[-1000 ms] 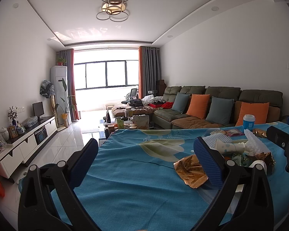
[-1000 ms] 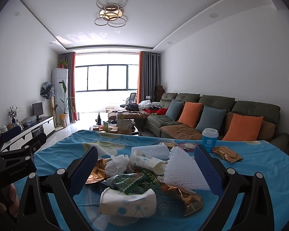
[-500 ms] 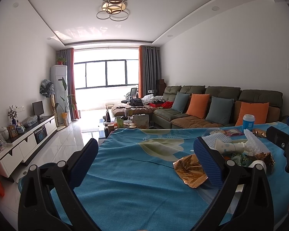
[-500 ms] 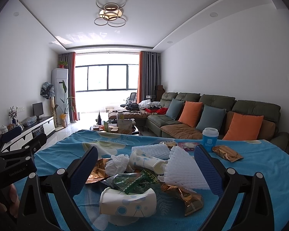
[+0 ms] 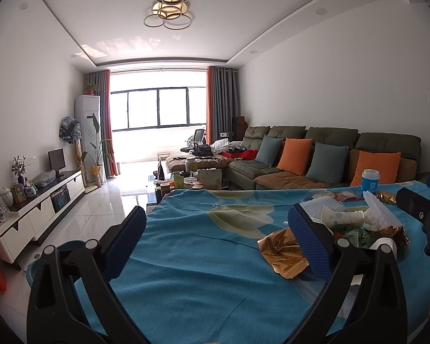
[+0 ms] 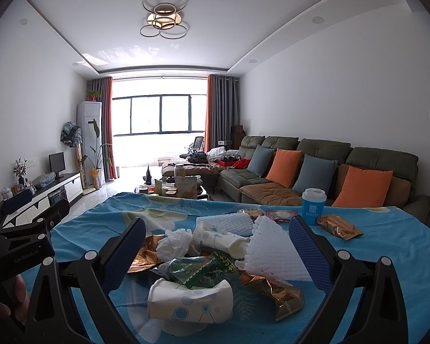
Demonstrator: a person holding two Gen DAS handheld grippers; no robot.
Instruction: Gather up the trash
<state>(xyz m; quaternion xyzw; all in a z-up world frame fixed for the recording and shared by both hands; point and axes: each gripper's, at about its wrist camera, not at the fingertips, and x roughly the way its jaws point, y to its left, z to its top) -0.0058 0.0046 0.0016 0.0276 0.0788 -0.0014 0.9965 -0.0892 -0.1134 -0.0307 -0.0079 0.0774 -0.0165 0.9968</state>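
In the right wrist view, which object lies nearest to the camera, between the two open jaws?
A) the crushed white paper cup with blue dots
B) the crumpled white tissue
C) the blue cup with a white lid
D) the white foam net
A: the crushed white paper cup lies at the front of the pile, lowest in the view, while the blue lidded cup, foam net and tissue sit farther back on the blue cloth.
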